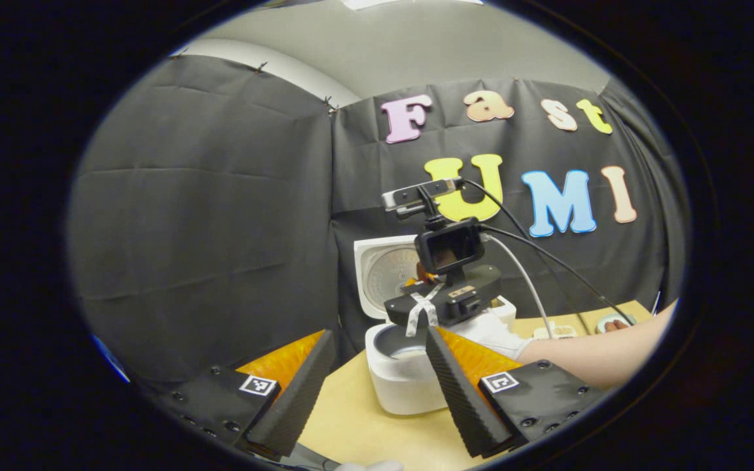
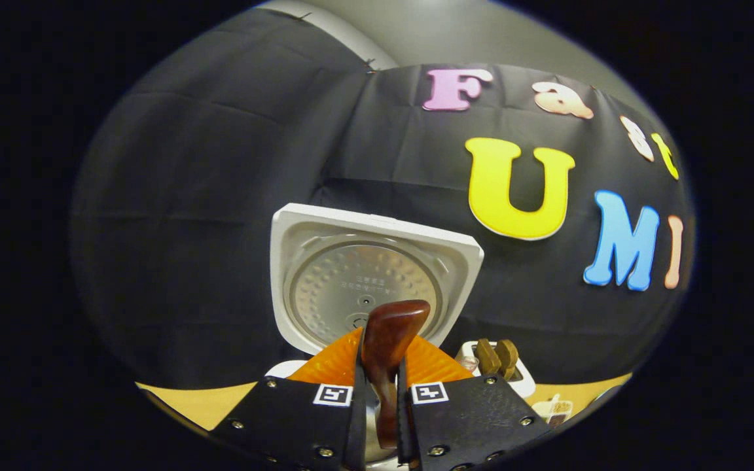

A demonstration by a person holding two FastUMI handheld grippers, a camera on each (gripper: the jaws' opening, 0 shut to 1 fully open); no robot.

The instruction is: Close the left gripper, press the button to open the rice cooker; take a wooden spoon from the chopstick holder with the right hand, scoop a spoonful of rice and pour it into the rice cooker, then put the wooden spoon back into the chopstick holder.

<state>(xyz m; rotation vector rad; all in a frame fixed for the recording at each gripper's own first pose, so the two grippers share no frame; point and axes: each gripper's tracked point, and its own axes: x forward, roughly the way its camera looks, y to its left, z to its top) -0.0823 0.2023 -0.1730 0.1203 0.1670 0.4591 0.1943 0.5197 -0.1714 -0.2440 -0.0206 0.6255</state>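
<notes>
The white rice cooker [image 1: 403, 383] stands open on the tan table, its lid [image 2: 364, 281] upright with the metal inner plate facing me. In the left gripper view my left gripper [image 1: 377, 392] is open, its fingers either side of the cooker's front, a little short of it. The right gripper [image 1: 442, 297], held by a gloved hand [image 1: 495, 330], hovers over the cooker's pot. In the right gripper view my right gripper [image 2: 380, 409] is shut on a dark wooden spoon [image 2: 390, 340], whose broad end stands up in front of the lid. I cannot tell whether the spoon carries rice.
A white chopstick holder [image 2: 514, 383] with brown wooden handles [image 2: 495, 356] stands right of the cooker. Small containers [image 1: 612, 322] sit on the table [image 1: 364, 425] at the far right, behind the person's forearm [image 1: 593, 356]. Black cloth closes off the back.
</notes>
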